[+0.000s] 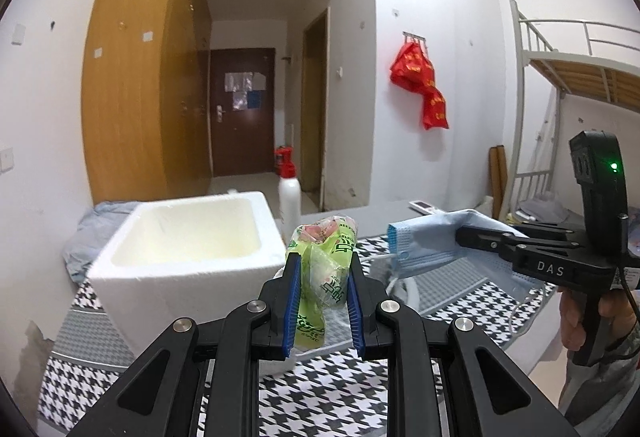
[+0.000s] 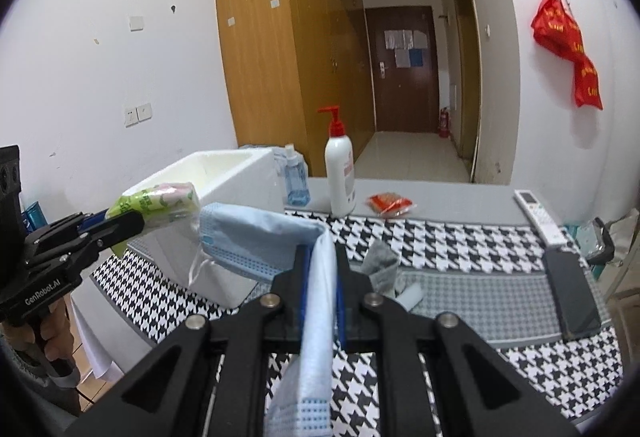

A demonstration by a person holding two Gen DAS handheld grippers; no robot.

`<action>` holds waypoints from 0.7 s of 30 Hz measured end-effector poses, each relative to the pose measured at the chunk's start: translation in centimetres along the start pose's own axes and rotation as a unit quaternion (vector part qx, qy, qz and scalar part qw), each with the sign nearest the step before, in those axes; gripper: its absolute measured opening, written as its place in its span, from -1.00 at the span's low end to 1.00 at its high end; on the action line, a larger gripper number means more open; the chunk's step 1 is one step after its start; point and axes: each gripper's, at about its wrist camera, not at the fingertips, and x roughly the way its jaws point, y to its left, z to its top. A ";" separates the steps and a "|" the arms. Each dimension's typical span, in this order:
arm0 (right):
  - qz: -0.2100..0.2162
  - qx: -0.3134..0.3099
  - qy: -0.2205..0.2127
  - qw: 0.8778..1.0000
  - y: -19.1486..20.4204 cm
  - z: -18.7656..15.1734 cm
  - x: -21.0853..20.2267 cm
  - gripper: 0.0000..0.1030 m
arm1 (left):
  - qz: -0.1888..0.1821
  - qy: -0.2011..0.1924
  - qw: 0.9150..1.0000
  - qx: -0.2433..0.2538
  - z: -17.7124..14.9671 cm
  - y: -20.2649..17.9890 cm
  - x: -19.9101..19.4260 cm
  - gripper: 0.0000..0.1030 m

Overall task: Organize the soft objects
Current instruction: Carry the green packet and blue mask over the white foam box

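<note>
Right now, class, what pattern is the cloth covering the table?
Black-and-white houndstooth, with plain grey bands, on the cloth; the right wrist view shows it best.

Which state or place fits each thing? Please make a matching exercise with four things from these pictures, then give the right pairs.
Things:
1. tissue pack
2. face mask
3. foam box
4. pump bottle

Places or states:
A. stands upright on the table behind the cloth
B. held in the right gripper
C. open, nothing seen inside
D. held in the left gripper

Pairs: 1-D, 2-B, 3-C, 4-A
</note>
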 end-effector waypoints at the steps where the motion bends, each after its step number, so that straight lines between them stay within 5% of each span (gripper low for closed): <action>1: -0.002 -0.001 -0.003 1.000 0.1 0.2 0.0 -0.73 | 0.004 -0.002 1.000 -0.001 0.2 0.1 -0.1 -0.56; 21: 0.053 0.001 -0.032 0.998 3.0 4.5 1.9 -0.73 | 0.078 -0.020 0.997 -0.019 2.6 4.0 -0.7 -0.56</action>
